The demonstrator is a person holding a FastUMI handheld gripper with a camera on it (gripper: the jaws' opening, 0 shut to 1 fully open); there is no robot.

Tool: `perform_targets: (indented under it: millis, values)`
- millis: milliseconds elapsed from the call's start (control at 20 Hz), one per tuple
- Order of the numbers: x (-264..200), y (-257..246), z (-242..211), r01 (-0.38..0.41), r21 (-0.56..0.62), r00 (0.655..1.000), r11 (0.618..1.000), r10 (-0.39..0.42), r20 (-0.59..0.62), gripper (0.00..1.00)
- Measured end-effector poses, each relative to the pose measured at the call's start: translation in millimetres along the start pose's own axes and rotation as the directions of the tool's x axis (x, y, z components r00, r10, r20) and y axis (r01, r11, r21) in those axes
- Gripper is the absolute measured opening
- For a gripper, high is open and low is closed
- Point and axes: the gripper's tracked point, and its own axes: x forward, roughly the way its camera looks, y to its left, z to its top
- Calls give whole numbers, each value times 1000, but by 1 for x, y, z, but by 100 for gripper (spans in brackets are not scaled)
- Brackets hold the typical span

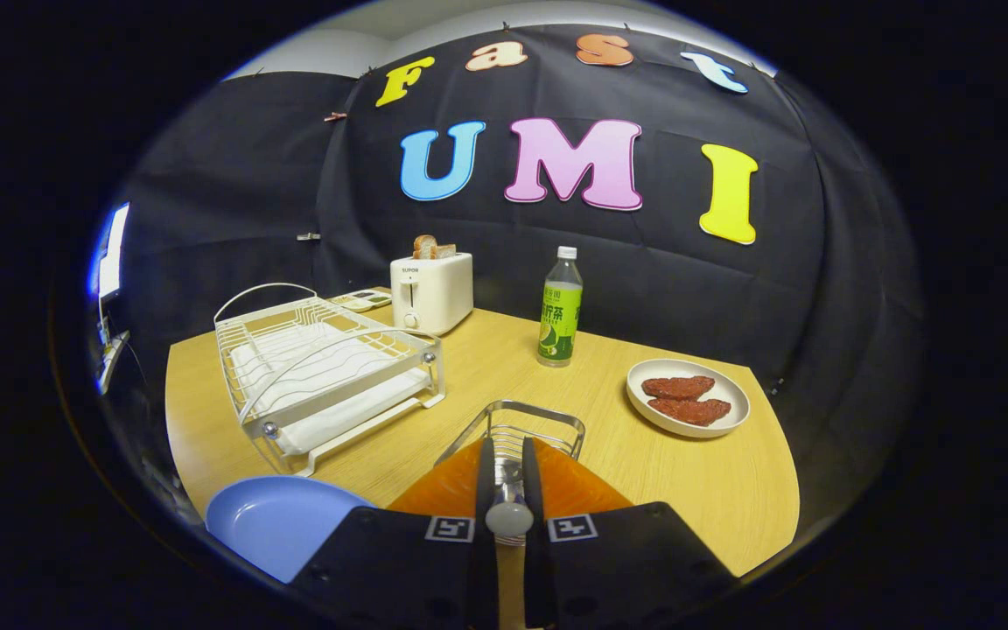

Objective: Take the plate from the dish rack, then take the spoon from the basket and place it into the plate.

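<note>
My gripper (pixel 508 455) is shut on the spoon (pixel 508 516), a metal piece whose rounded end shows between the two fingers close to the camera. The fingertips hang over the near rim of the wire basket (pixel 548 423), which stands on the wooden table just ahead. The blue plate (pixel 272 523) lies flat on the table to the left of the fingers, near the table's front edge. Behind the plate stands the white wire dish rack (pixel 320 367), with no dishes in it. The spoon's far end is hidden by the fingers.
A white toaster (pixel 430 291) with bread stands at the back beyond the rack. A green-labelled bottle (pixel 560 308) is upright past the basket. A pale plate with two dark red meat slices (pixel 688 396) lies to the right. The wooden table (pixel 731 499) has bare surface at right.
</note>
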Motion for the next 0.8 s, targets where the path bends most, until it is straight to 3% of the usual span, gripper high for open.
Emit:
perform_targets:
  millis: [500,650,800]
  values:
    - [-52,-3,90,3,20,999,1000,-4,43,15]
    - [-84,21,115,-14,50,998,999,10,68,15]
    - [-105,57,110,-27,46,999,999,25,34,15]
